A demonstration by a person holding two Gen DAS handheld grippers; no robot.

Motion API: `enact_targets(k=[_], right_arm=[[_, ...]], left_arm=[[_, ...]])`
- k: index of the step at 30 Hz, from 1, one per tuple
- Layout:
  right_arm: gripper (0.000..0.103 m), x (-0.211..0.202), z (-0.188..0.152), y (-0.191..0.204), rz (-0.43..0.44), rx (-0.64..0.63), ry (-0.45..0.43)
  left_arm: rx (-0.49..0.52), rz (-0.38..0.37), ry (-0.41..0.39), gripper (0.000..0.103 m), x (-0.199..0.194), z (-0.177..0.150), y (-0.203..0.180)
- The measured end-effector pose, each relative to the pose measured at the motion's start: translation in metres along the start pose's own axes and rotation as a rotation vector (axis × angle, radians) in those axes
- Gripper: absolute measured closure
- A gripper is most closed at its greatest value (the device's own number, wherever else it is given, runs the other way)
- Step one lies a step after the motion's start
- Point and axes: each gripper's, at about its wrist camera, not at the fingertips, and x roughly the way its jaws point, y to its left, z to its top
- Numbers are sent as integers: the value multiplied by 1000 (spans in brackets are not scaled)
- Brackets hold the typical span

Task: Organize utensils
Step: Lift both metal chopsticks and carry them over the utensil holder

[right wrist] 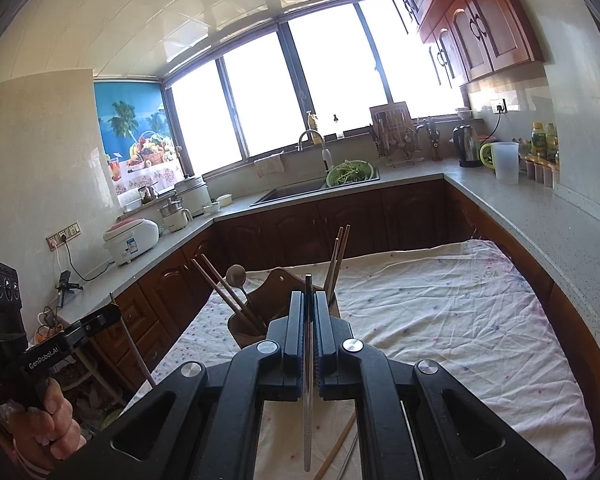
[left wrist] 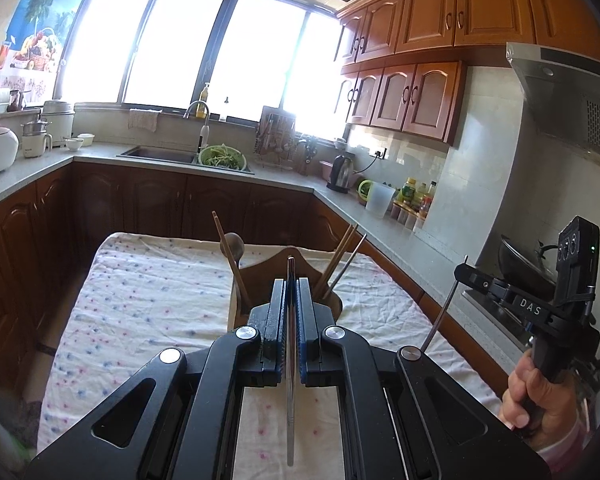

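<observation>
A dark wooden utensil holder stands on the cloth-covered table, with wooden chopsticks and a wooden spoon upright in it. My left gripper is shut on a metal chopstick, held just before the holder. My right gripper is shut on another metal chopstick, also close in front of the holder. The right gripper shows at the right of the left wrist view, the left one at the left of the right wrist view.
A loose wooden chopstick and a metal one lie on the cloth below the right gripper. Kitchen counters surround the table, with a sink, kettle, bottles and a wok.
</observation>
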Motion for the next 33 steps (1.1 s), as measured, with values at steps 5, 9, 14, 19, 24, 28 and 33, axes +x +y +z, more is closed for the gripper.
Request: enact_targets(k=[5, 9, 14, 19, 24, 28, 33], right_arm=[[99, 10, 17, 0, 3, -2, -33], [99, 21, 31, 2, 11, -4, -54], [99, 38, 50, 6, 20, -11, -81], [99, 52, 68, 10, 19, -24, -111], [99, 67, 82, 8, 9, -24, -141], [99, 80, 85, 5, 0, -21, -149], [99, 95, 79, -1, -18, -16, -142]], left_arm=[[7, 19, -41, 100, 9, 19, 5], [6, 23, -70, 100, 18, 36, 8], [13, 30, -117, 100, 30, 59, 9], [32, 50, -168, 100, 43, 80, 8], [19, 73, -197, 100, 61, 94, 14], [14, 98, -209, 100, 80, 98, 17], [7, 126, -201, 100, 102, 90, 21]])
